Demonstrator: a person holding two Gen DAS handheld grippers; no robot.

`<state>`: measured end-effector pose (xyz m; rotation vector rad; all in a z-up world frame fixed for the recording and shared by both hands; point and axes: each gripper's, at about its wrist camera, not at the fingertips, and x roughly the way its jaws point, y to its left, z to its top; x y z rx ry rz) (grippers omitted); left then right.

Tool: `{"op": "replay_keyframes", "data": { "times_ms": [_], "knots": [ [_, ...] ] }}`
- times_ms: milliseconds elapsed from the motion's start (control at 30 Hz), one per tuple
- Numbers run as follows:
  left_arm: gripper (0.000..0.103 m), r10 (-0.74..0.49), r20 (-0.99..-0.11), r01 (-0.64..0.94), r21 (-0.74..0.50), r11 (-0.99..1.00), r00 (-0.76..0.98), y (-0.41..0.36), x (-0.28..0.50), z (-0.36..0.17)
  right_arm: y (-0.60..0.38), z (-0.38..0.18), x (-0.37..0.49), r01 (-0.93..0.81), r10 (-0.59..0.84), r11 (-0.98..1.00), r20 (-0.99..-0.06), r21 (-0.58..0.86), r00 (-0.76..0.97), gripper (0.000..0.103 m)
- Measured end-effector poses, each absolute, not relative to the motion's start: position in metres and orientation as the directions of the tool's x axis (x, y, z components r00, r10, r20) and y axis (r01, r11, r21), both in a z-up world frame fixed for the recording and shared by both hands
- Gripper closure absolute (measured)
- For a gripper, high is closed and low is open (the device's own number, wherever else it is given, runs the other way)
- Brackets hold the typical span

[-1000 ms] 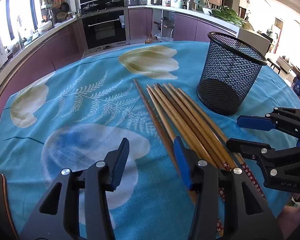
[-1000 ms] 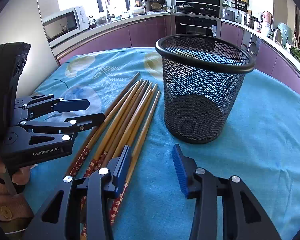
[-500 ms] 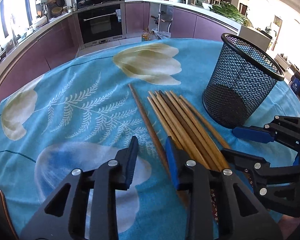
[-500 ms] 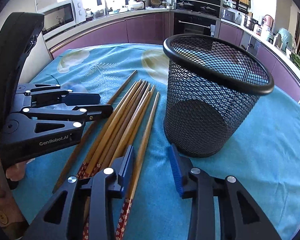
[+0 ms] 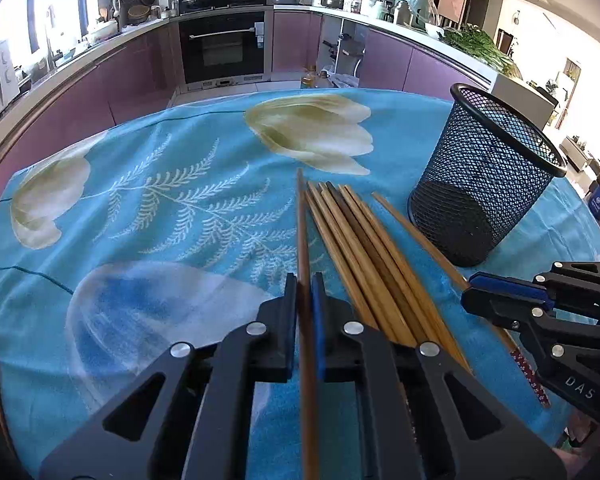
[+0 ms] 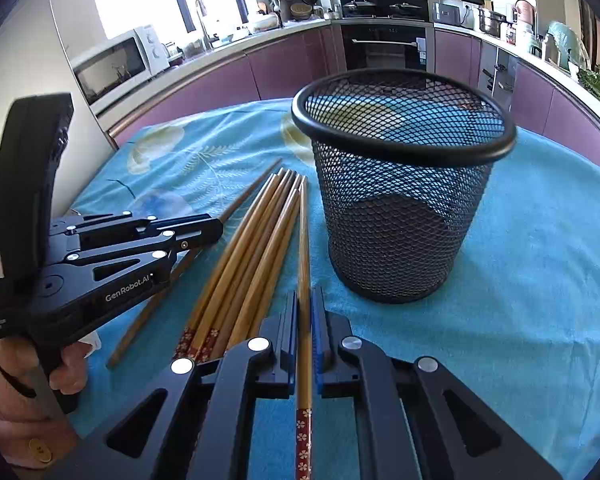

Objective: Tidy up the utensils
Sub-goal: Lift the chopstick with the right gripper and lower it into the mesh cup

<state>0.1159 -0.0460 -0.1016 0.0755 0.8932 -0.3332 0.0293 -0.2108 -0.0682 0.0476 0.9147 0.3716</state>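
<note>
Both sets of jaws are clamped, each on a single chopstick. Your left gripper [image 5: 305,300] pinches the outermost chopstick [image 5: 301,232], the one lying apart from the bundle [image 5: 364,256] on the side away from the mesh holder [image 5: 484,184]. Your right gripper [image 6: 305,320] has closed on the chopstick nearest the holder [image 6: 303,248], well up its shaft from the red flowered end. Taking the two edge sticks makes sense: each can be pinched without the pads fouling a neighbour, and the middle of the pile stays undisturbed.

You are holding both sticks along the line of the fingers, so their thin tips point away from you toward the holder's side of the blue flowered tablecloth [image 5: 160,208]. That should let you tip each one upright over the rim. Whether either stick has left the cloth is hard to judge from these views; both look to lie on it. The holder stands upright and seems empty, just beside the bundle.
</note>
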Motion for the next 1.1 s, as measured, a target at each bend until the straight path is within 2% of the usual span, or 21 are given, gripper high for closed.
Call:
{"op": "replay_keyframes", "data": {
  "times_ms": [267,733,1100],
  "knots": [
    [0.095,-0.322,-0.744,0.342,-0.133,0.930,0.585,-0.029,0.098,-0.082,-0.223,-0.044,0.010,-0.357,0.423,0.900,-0.693,0.249,0.584,0.097],
    [0.095,-0.536,-0.560,0.505,-0.228,0.833,0.631,-0.022,0.052,0.003,-0.246,0.016,-0.016,-0.409,0.483,0.875,-0.522,0.259,0.703,0.097],
    [0.095,-0.609,-0.436,0.566,-0.241,0.788,0.663,-0.031,0.052,0.053,-0.265,0.059,-0.014,-0.429,0.492,0.870,-0.422,0.241,0.761,0.097]
  ]
}}
